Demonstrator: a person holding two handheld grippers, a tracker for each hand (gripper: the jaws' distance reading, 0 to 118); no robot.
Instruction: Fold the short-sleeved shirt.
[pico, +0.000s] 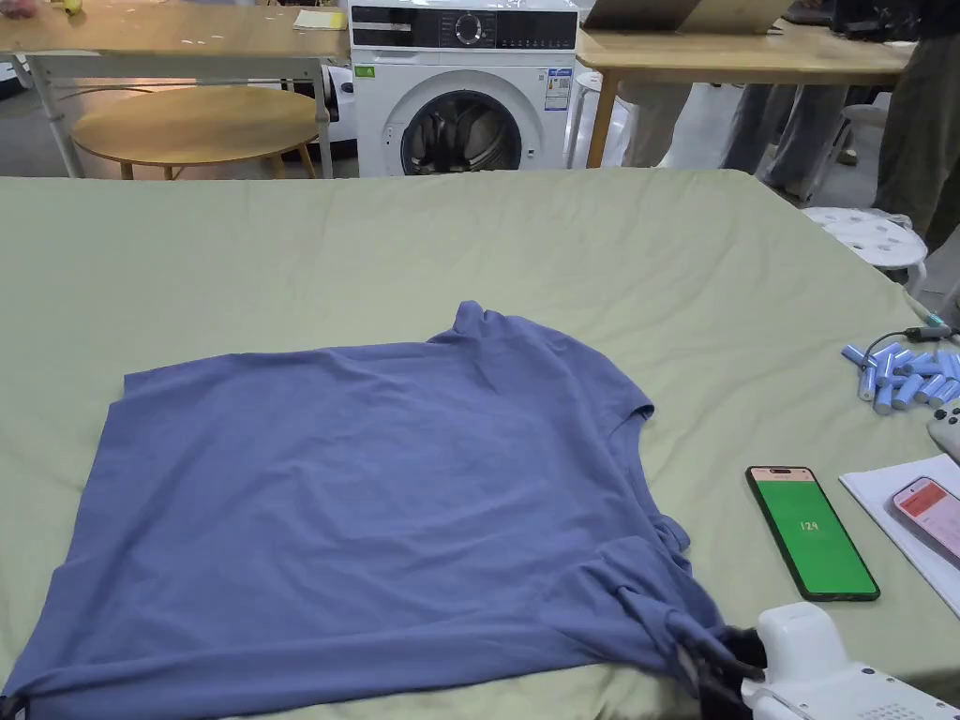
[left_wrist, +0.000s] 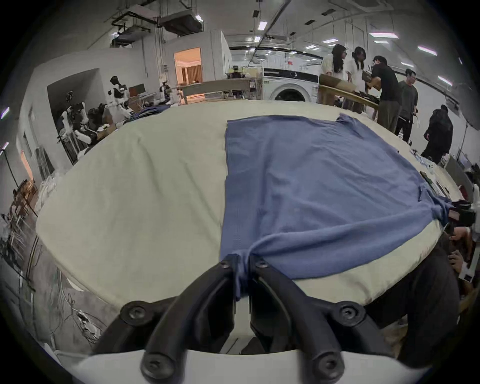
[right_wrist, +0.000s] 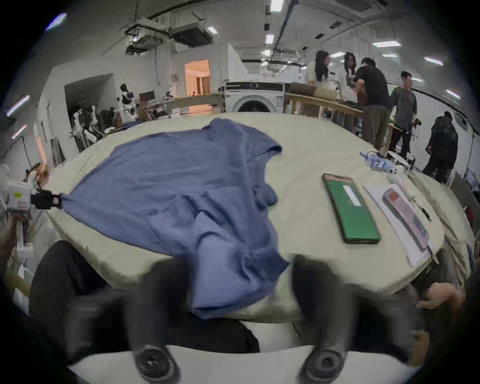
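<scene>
Across the pale green sheet (pico: 656, 272), spread flat: blue short-sleeved shirt (pico: 375, 497), hem edge toward the left, collar and sleeves toward the right, near edge along the table's front. Down at the near left corner, left gripper (left_wrist: 242, 265) clamped tight on a bunched corner of fabric, jaws pressed together on it with cloth hanging down between them in the left gripper view. Over at the near right corner, right gripper (pico: 727, 670) in the head view with gathered cloth at its black tips. Right gripper view blurred: jaws standing well apart, shirt fabric draped down between them, apparently not pinched. Beside the shirt on the right, a phone with a green screen (pico: 812, 532) lying flat, then a second phone (pico: 930, 511) resting on white paper (pico: 900, 530). Farther back, a heap of light blue cylinders (pico: 902, 377) with a cable. Beyond the table, a white washing machine (pico: 463, 89) and several people (right_wrist: 374, 101) standing around a wooden table (pico: 741, 52).
</scene>
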